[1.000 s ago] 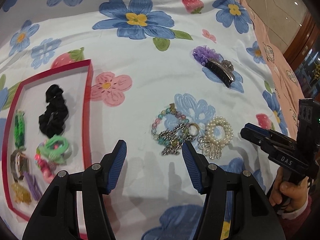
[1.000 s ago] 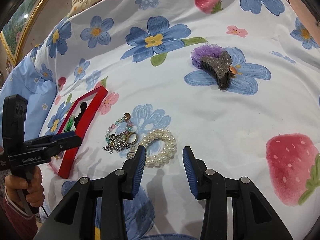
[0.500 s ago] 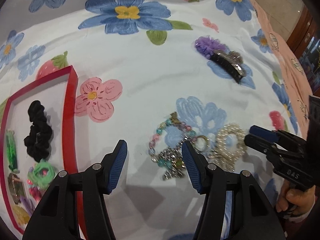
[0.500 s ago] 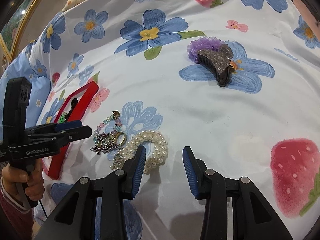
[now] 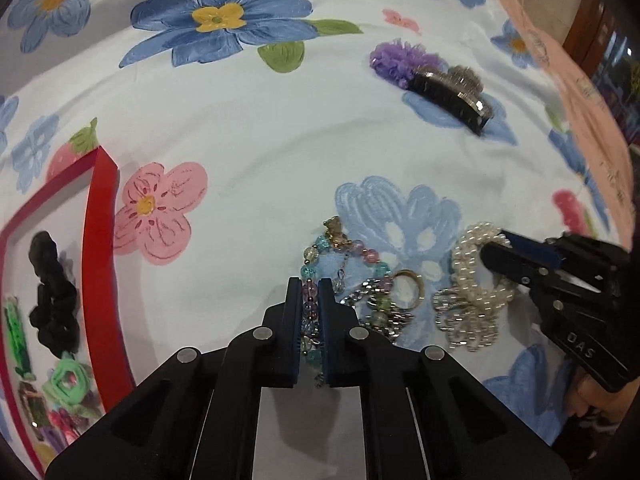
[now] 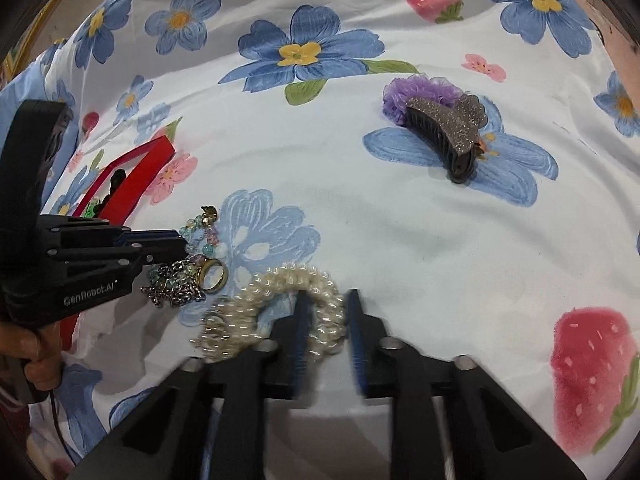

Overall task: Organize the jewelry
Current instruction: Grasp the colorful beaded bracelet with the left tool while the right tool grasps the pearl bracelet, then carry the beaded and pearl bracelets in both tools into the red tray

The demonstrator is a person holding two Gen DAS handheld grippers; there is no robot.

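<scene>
The left gripper (image 5: 309, 316) had just closed its jaws on the pastel beaded bracelet (image 5: 320, 264), the blue pads pressed against the beads on either side. That bracelet lay on the flowered bedsheet (image 5: 248, 128), tangled with a silver chain (image 5: 384, 320) and a gold ring (image 5: 408, 288). Just beside this cluster sat the pearl bracelet (image 6: 280, 300), and the right gripper (image 6: 326, 320) had been closing over its near side: one jaw stood inside the loop and the other outside, with the strands between them (motion blur hid whether the pads were pressing yet). Each gripper was held in a person's hand (image 6: 36, 352). Well apart from the bracelets, farther up the sheet, a glittery claw clip (image 6: 448, 136) rested against a purple ruffled scrunchie (image 6: 416, 92). To the left stood a red-rimmed tray (image 5: 102, 248), which held a black scrunchie (image 5: 52, 292), a green hair tie (image 5: 68, 380) and other small pieces.
</scene>
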